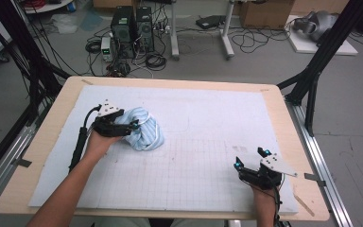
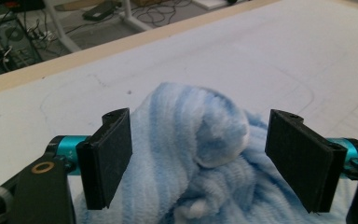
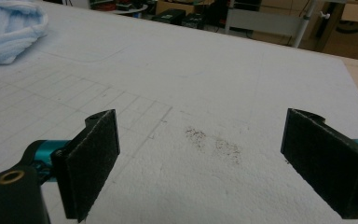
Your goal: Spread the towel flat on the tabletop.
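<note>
A crumpled light-blue and white striped fluffy cloth (image 1: 144, 130) lies bunched on the left part of the white gridded mat (image 1: 208, 118). My left gripper (image 1: 131, 125) reaches into it from the left. In the left gripper view the cloth (image 2: 200, 154) bulges up between the two black pads (image 2: 107, 158). The left pad sits close against the fabric and the right pad stands apart from it, so my left gripper (image 2: 200, 161) is open. My right gripper (image 1: 250, 157) rests open near the front right of the mat, with bare mat between its pads (image 3: 93, 158). The cloth (image 3: 7, 28) shows far off at the upper left there.
The mat covers a wooden table (image 1: 52, 132) with dark frame rails on both sides. Beyond the far edge, computer towers (image 1: 132, 28), cables and a table stand sit on the floor. A dark smudge (image 3: 212, 142) marks the mat near my right gripper.
</note>
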### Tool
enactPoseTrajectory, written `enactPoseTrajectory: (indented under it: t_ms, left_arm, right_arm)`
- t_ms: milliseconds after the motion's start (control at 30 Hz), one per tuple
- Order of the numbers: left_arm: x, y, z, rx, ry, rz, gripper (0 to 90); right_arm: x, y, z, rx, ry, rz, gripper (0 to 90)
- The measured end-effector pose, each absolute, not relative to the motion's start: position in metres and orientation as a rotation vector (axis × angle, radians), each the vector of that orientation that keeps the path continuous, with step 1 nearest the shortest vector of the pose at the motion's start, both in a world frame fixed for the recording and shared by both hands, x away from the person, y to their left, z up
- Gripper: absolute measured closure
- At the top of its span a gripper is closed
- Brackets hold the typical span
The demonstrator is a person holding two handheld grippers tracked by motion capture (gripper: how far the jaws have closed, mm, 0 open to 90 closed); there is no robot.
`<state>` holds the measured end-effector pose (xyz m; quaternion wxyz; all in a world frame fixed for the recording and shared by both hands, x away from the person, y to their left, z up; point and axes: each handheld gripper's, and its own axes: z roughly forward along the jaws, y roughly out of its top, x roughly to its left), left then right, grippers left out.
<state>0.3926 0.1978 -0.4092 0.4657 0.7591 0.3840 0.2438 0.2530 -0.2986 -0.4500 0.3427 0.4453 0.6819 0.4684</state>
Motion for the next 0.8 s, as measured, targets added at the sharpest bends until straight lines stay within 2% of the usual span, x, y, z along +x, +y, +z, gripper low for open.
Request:
enactPoseTrajectory:
  t_ms: [133, 233, 333, 467, 567, 767, 800]
  left_arm:
    - [0.397, 0.194, -0.419, 1.940, 0.962, 0.605, 32.7]
    - [0.400, 0.192, -0.424, 1.976, 0.968, 0.601, 42.0]
    - [0.401, 0.192, -0.427, 1.995, 0.972, 0.617, 55.3]
    - [0.397, 0.195, -0.420, 1.977, 0.932, 0.591, 78.8]
    - [0.394, 0.196, -0.415, 1.961, 0.908, 0.552, 81.1]
    - [0.377, 0.192, -0.396, 1.893, 0.820, 0.364, 81.8]
    - [0.377, 0.192, -0.396, 1.893, 0.820, 0.364, 81.8]
  right_arm:
    - [0.253, -0.299, -0.450, 1.155, 1.775, 1.212, 10.6]
    - [0.253, -0.299, -0.450, 1.157, 1.775, 1.213, 10.6]
    - [0.253, -0.299, -0.450, 1.156, 1.775, 1.213, 10.6]
    - [0.253, -0.299, -0.450, 1.156, 1.774, 1.213, 10.6]
    - [0.253, -0.299, -0.450, 1.156, 1.775, 1.213, 10.6]
    - [0.254, -0.299, -0.450, 1.167, 1.773, 1.217, 10.6]
    - [0.254, -0.299, -0.450, 1.167, 1.777, 1.211, 10.6]
